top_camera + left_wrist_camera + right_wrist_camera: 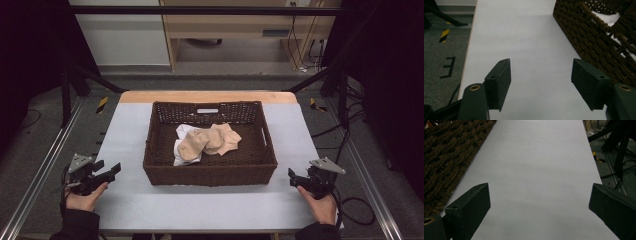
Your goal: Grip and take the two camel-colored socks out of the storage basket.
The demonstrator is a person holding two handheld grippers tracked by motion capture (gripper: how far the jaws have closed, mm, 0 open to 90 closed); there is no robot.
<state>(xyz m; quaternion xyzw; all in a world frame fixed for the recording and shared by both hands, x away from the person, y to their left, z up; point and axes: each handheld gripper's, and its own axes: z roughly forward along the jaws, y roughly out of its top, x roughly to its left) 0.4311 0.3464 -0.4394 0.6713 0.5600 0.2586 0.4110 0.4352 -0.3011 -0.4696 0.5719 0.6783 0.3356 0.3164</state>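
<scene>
Both claws rest released on the counter [125,210], the left claw [111,170] and right claw [291,176] flanking the basket [210,172]. Socks [210,140] lie inside it, on white cloth [181,150].

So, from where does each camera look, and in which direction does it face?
High view: above the near edge, looking forward and down on the table and basket of socks; both hands show with the left gripper and right gripper.
Left gripper view: along its open jaws over the table; basket at right.
Right gripper view: along its open jaws; basket at left.
All share the basket.
</scene>
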